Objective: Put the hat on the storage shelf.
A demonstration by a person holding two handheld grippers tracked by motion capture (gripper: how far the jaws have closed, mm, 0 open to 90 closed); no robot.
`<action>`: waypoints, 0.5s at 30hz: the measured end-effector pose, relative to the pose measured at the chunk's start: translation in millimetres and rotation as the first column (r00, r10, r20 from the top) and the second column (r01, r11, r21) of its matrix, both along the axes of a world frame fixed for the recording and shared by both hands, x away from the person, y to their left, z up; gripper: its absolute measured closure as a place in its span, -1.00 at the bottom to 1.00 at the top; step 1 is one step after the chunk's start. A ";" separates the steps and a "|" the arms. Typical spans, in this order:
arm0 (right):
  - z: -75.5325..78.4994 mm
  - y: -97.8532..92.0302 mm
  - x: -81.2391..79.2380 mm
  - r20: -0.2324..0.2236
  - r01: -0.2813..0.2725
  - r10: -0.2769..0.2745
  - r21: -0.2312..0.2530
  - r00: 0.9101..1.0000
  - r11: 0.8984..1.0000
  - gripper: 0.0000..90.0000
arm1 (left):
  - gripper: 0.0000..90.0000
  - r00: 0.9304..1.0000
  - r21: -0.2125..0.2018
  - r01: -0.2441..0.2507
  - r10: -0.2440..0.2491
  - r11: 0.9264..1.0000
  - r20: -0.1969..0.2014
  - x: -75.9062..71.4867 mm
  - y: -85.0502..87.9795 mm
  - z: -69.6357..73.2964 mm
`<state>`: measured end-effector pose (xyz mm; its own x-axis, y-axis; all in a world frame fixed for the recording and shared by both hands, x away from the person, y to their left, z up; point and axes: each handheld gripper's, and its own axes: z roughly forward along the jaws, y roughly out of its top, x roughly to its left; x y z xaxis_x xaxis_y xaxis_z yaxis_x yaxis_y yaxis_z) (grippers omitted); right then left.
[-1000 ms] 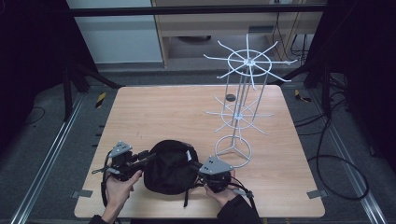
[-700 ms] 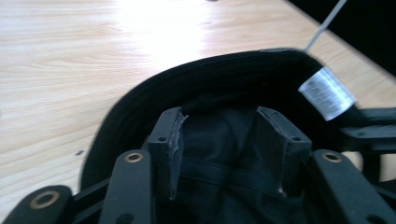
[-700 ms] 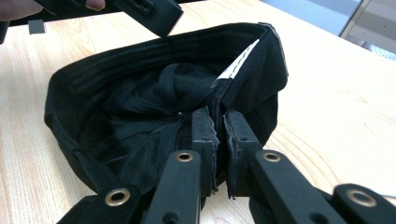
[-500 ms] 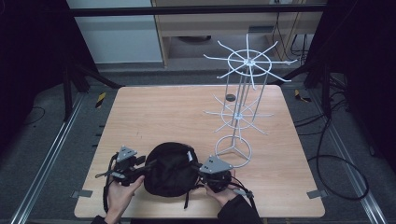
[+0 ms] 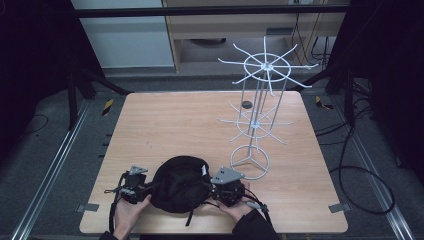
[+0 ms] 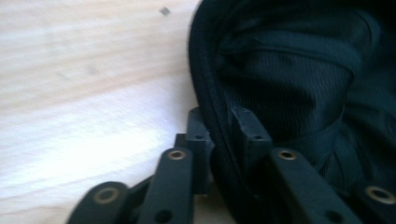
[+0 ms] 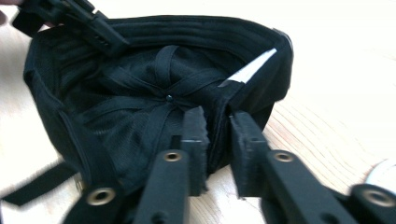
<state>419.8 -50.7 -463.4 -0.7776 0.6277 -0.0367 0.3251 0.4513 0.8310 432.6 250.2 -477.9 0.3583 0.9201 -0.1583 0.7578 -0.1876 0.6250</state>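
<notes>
1. The left claw (image 6: pixel 219 135) grips the rim of the black cap (image 5: pixel 180 182); its jaws have just been closing, and the rim now sits pinched between them in the left gripper view.
2. The right claw (image 7: pixel 218 140) straddles the cap's opposite rim; its jaws have just been opening, the rim stands between them, and a sliver of gap shows beside one pad, so the hold looks loose rather than pressed.
3. The cap (image 7: pixel 154 88) lies upside down, its inner seams and a white label facing up in the right gripper view.
4. It rests on the tabletop (image 5: pixel 190 125) near the front edge, between the two claws, left of centre.
5. A hand (image 5: pixel 131 212) holds the left claw (image 5: pixel 142 187) at the cap's left; the other hand (image 5: pixel 239 205) holds the right claw (image 5: pixel 212 187) at its right.
6. A white wire rack (image 5: pixel 257 120) stands behind and to the right of the cap, its round base just beyond the right claw.
7. A small dark disc (image 5: pixel 246 104) lies on the tabletop beside the rack's stem, well apart from the cap.
</notes>
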 end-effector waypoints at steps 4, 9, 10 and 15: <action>8.6 -2.0 3.7 0.000 0.023 -0.023 0.045 1.000 0.999 0.28 | 0.79 0.997 0.001 -0.023 0.023 1.000 0.079 -2.2 4.2 7.6; 16.0 -6.2 11.4 0.006 0.071 -0.072 0.086 0.997 0.994 0.13 | 0.81 0.988 0.026 -0.018 0.014 1.000 0.154 -6.7 2.9 14.1; 16.0 -6.2 11.4 0.006 0.071 -0.072 0.086 0.997 0.994 0.13 | 0.81 0.988 0.026 -0.018 0.014 1.000 0.154 -6.7 2.9 14.1; 3.9 2.2 31.1 -0.044 0.127 -0.125 0.039 0.991 0.991 0.09 | 0.81 0.984 0.040 -0.005 -0.002 0.999 0.180 -9.2 1.4 15.3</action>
